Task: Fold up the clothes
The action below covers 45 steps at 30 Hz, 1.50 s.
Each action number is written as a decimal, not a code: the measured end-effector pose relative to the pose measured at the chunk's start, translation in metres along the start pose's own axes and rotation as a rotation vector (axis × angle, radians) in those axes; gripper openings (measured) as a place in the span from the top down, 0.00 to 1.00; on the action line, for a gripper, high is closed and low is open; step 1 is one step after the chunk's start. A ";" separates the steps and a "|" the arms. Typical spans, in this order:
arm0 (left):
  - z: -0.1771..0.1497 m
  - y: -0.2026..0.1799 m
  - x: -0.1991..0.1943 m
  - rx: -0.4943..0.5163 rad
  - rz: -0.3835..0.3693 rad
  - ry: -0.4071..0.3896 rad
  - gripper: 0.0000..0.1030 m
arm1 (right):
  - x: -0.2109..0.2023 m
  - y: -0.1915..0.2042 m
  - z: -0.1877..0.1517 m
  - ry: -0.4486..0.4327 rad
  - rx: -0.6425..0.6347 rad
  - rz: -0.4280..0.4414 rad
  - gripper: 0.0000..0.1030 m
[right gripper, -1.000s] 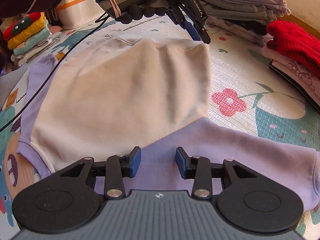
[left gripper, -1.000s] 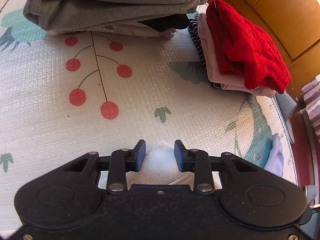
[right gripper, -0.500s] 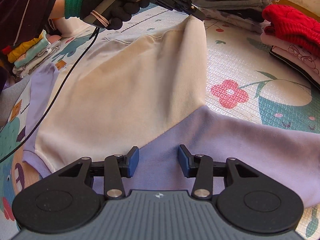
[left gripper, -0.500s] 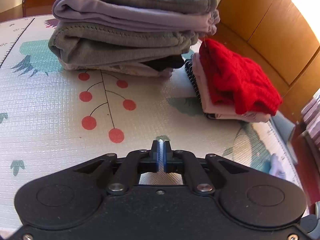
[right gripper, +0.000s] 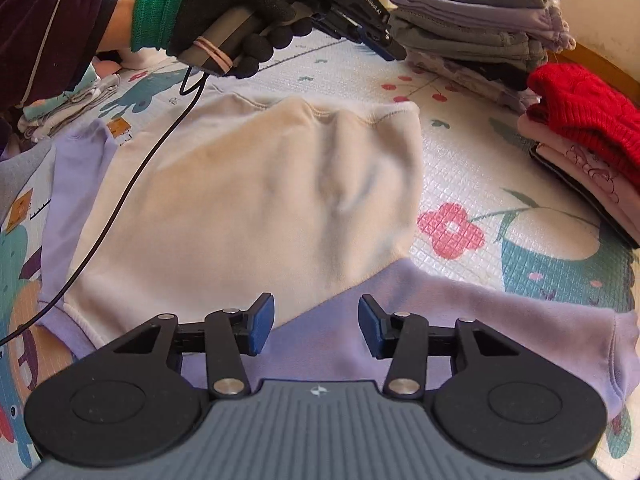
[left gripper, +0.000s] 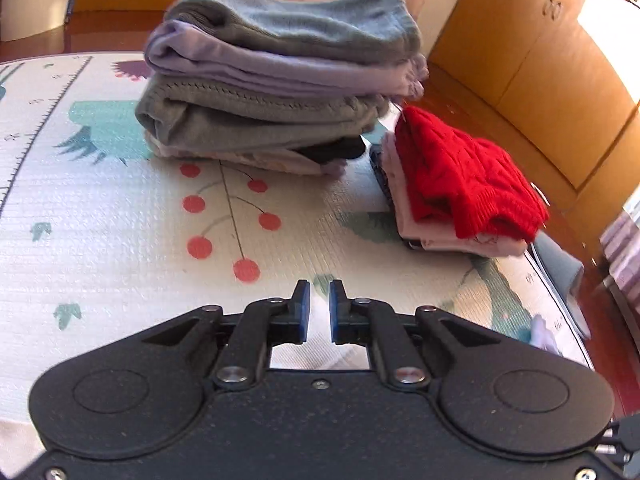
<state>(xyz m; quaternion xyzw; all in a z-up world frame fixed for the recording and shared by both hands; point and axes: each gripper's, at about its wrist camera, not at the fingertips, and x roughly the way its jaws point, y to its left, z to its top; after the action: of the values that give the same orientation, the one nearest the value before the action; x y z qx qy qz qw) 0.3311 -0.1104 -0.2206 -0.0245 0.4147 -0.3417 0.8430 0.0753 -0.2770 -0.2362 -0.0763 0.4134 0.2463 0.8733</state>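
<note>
A cream sweatshirt [right gripper: 260,200] with lilac sleeves lies spread on the play mat [right gripper: 480,168]. One lilac sleeve [right gripper: 500,312] stretches out to the right. My right gripper [right gripper: 316,304] hovers open just over the hem, where the cream body meets that sleeve, with nothing pinched. A black-gloved hand [right gripper: 232,12] holds my left gripper [right gripper: 394,54] above the mat, beyond the sweatshirt's far right corner and clear of the cloth. In the left wrist view the left gripper [left gripper: 319,286] is opening, with a narrow gap and nothing between its pads.
A tall stack of folded grey and lilac clothes [left gripper: 280,92] stands at the mat's far side. A red knit on a pink pile [left gripper: 468,176] sits to its right, near a wooden cabinet [left gripper: 540,60]. A black cable [right gripper: 132,184] trails across the sweatshirt. More folded clothes [right gripper: 60,100] lie at the left.
Half a second ago the left gripper was shut on the sweatshirt's far right corner, holding it raised. It has let go and lifted away, and the corner now lies flat. The right gripper barely moved.
</note>
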 end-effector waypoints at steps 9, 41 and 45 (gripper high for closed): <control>0.001 -0.011 0.041 -0.019 0.050 0.091 0.88 | 0.046 -0.014 0.005 0.021 0.036 0.040 0.51; -0.040 0.193 -0.093 -0.284 0.172 0.278 0.55 | 0.181 -0.152 0.185 0.236 0.509 0.140 0.52; -0.033 0.175 -0.088 -0.189 0.160 0.263 0.95 | 0.180 -0.152 0.181 0.209 0.509 0.140 0.60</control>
<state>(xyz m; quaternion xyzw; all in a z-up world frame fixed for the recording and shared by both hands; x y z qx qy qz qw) 0.3669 0.0838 -0.2390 -0.0255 0.5524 -0.2334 0.7999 0.3709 -0.2818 -0.2661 0.1491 0.5539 0.1853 0.7979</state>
